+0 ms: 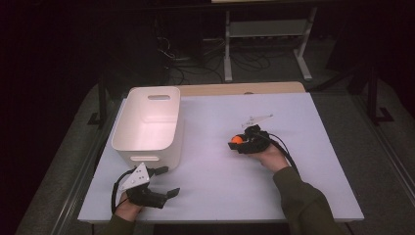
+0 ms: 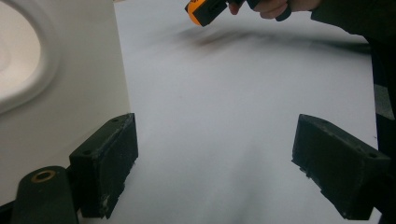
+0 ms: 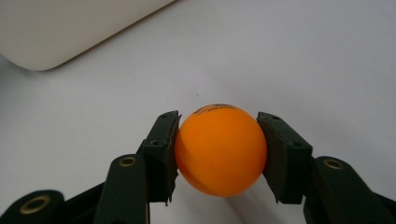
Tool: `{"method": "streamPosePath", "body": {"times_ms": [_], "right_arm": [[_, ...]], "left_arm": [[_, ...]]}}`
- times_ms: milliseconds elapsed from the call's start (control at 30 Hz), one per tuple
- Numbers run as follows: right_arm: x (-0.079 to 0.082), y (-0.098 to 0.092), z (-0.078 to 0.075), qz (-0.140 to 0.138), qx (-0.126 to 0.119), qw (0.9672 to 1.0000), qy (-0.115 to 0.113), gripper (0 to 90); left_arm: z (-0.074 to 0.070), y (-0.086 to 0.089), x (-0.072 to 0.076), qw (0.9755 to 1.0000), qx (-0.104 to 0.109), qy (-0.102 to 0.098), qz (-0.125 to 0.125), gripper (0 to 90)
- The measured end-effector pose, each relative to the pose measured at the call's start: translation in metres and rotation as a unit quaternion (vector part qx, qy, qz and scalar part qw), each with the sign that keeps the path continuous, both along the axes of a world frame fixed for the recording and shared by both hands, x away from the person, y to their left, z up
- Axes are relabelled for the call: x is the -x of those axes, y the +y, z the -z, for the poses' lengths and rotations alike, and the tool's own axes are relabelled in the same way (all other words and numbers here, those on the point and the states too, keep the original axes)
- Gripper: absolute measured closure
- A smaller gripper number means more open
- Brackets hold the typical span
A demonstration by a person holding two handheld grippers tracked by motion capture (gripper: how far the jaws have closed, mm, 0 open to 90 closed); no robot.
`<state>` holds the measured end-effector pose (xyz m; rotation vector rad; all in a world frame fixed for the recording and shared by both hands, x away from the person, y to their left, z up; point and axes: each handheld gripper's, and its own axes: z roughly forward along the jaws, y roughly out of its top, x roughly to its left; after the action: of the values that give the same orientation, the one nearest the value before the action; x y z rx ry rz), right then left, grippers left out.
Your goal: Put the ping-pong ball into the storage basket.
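Now right tongs (image 3: 219, 149) clamped on orange ball (image 3: 220, 150), beside white bin (image 1: 147, 125).

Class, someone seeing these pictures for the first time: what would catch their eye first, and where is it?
The bright orange ball stands out, clamped between the jaws of the right hand-held gripper above the middle of the white table. Next comes the white bin at the table's left, with the left hand-held gripper open just in front of it.

place: lab/test room | evidence: lone white table (image 1: 303, 196) under a spot of light, dark surround | behind far edge: metal rack frame (image 1: 266, 39), loose cables (image 1: 195, 63) on floor
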<state>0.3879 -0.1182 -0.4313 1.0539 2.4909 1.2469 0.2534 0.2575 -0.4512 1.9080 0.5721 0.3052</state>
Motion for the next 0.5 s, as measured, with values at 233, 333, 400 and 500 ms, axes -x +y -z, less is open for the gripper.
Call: {"method": "streamPosePath", "body": {"times_ms": [233,333,400,500], "right_arm": [[0.003,0.007,0.0,-0.013,0.003,0.9999,-0.001,49.4],[0.003,0.009,-0.001,-0.016,0.003,0.9999,-0.001,49.4],[0.004,0.011,-0.001,-0.017,0.002,0.9999,0.001,49.4],[0.005,0.013,0.0,-0.02,0.003,0.9998,0.001,49.4]], "left_arm": [[0.0,0.0,0.0,1.0,0.0,0.0,0.0,14.2],[0.0,0.0,0.0,1.0,0.0,0.0,0.0,14.1],[0.0,0.0,0.0,1.0,0.0,0.0,-0.001,14.2],[0.0,0.0,0.0,1.0,0.001,0.0,-0.001,14.1]]}}
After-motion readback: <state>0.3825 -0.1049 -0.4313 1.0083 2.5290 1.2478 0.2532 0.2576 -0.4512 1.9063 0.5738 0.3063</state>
